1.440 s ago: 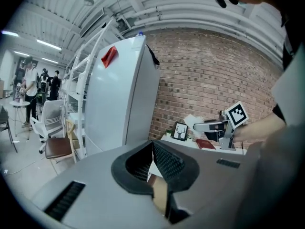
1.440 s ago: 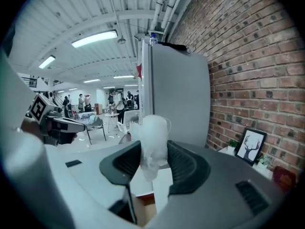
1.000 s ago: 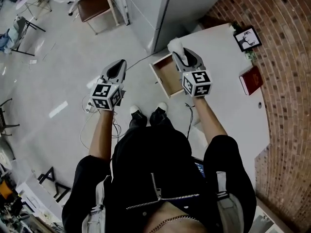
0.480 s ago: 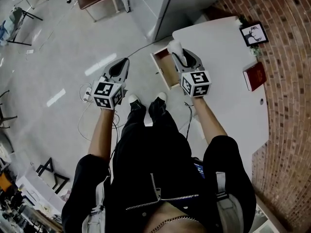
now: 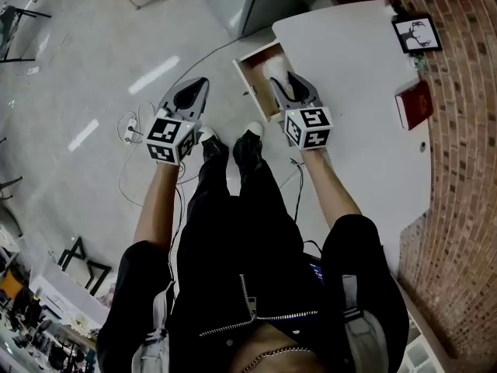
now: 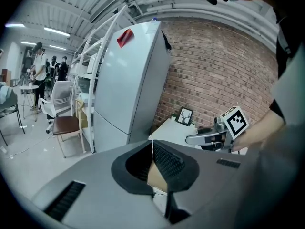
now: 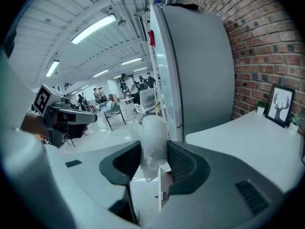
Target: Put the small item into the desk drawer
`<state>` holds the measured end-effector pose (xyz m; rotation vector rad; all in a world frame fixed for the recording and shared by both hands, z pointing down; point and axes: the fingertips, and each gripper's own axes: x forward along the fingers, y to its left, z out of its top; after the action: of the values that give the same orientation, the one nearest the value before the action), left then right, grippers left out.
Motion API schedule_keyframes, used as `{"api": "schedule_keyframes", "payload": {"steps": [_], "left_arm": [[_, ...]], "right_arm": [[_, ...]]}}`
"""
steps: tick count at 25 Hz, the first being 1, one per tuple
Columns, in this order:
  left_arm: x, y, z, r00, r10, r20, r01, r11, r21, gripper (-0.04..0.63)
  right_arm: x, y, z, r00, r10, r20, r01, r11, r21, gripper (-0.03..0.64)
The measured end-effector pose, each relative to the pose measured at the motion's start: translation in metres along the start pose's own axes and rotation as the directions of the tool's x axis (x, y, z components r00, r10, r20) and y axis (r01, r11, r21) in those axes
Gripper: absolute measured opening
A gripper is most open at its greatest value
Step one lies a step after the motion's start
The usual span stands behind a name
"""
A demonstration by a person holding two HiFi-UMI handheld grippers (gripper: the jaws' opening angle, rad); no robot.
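Observation:
The small item (image 5: 273,69) is a whitish, translucent lump. My right gripper (image 5: 281,80) is shut on it and holds it over the open wooden drawer (image 5: 252,74) at the left edge of the white desk (image 5: 357,68). In the right gripper view the item (image 7: 152,132) stands upright between the pads of the right gripper (image 7: 153,159). My left gripper (image 5: 199,85) hangs over the floor left of the drawer. Its jaws (image 6: 152,144) are shut with nothing in them. The right gripper (image 6: 209,137) also shows from the side in the left gripper view.
A red book (image 5: 414,103) and a framed deer picture (image 5: 417,33) lie on the desk near the brick wall. A grey fridge (image 6: 131,80) stands behind the desk. A cable and plug (image 5: 128,130) lie on the floor at the left. The person's shoes (image 5: 233,142) are just below the drawer.
The person has stepped closer to the desk. My right gripper, still holding the white item, has come over the open drawer. The left gripper stays shut at the side.

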<state>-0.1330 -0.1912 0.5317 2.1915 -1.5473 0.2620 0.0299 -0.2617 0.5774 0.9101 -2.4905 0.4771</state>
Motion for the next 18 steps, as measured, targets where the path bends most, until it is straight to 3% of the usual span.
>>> {"api": "schedule_keyframes", "payload": {"steps": [11, 18], "left_arm": [[0.021, 0.013, -0.037, 1.0, 0.015, -0.027, -0.016, 0.999, -0.039, 0.021], [0.029, 0.019, -0.07, 0.998, 0.029, -0.048, -0.033, 0.995, -0.098, 0.021]], "right_arm": [[0.051, -0.014, -0.074, 0.995, -0.009, -0.101, 0.013, 0.999, 0.036, 0.172], [0.086, -0.031, -0.138, 0.977, -0.027, -0.212, 0.039, 0.998, 0.051, 0.172]]}}
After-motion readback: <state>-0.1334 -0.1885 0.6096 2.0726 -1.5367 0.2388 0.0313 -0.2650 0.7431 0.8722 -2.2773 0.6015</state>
